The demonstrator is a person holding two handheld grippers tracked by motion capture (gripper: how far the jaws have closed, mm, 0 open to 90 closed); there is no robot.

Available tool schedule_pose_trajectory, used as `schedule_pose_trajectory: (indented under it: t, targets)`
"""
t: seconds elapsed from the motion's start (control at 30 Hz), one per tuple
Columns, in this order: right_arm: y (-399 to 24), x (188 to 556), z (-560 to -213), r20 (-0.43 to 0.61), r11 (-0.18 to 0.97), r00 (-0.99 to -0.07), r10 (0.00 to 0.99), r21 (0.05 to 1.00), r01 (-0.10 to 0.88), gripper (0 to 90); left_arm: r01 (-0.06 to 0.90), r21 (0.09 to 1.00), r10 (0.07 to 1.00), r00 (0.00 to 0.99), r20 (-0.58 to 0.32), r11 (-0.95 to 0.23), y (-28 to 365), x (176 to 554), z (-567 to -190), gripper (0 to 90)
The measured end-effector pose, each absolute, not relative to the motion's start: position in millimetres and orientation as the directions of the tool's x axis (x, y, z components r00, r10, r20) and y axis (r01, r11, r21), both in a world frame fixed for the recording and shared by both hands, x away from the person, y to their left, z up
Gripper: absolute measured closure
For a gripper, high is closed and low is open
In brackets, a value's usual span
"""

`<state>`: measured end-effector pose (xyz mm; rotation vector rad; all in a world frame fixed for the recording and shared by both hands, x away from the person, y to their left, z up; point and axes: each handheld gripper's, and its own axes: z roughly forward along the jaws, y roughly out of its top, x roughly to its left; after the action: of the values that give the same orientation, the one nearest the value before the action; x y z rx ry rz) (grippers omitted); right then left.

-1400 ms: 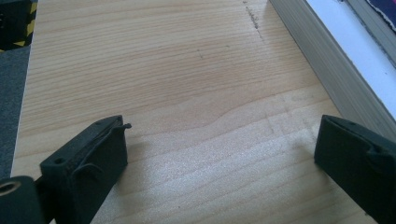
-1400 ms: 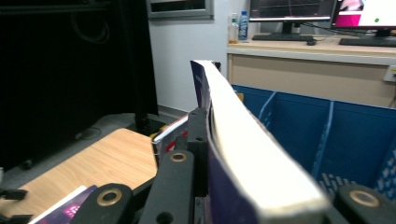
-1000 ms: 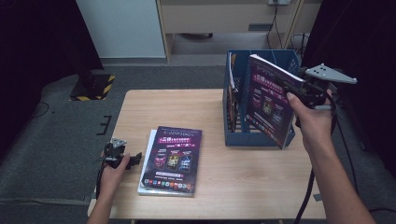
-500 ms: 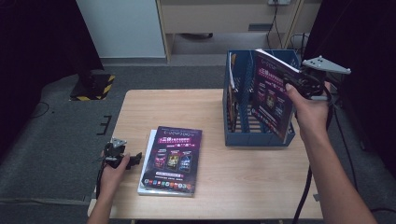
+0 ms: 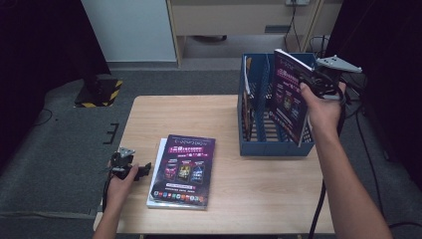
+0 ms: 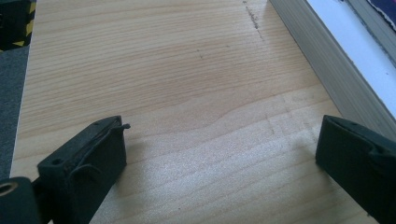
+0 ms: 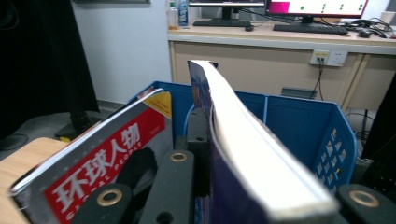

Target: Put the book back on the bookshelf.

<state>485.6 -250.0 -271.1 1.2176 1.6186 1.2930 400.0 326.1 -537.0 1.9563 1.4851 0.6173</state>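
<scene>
My right gripper is shut on a purple magazine and holds it upright over the right end of a blue file rack. The magazine's lower part seems to dip inside the rack. In the right gripper view its white page edge runs between my jaws, and the rack's blue wall is behind it. A red-titled magazine leans in the rack's left slot. My left gripper lies on the table, open and holding nothing, just left of a stack of magazines.
The wooden table is bare behind the stack and in front of the rack. The stack's page edges lie close to my left gripper's right jaw. A desk with monitors and a wall socket stands beyond the table.
The right hand has carried the magazine a little left and farther back over the rack, and the magazine now stands more upright. The left hand has kept still.
</scene>
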Motion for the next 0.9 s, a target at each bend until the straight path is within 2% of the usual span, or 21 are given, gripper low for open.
schedule_pose_trajectory:
  t: [0.9]
  targets:
    - [-240.7, 511.7, -274.6, 0.037, 0.027, -0.263, 0.964, 0.972, 0.235, 82.2, 0.683, 0.705, 0.964, 0.264, 0.004, -0.19, 325.8, 400.2, -537.2, 0.8]
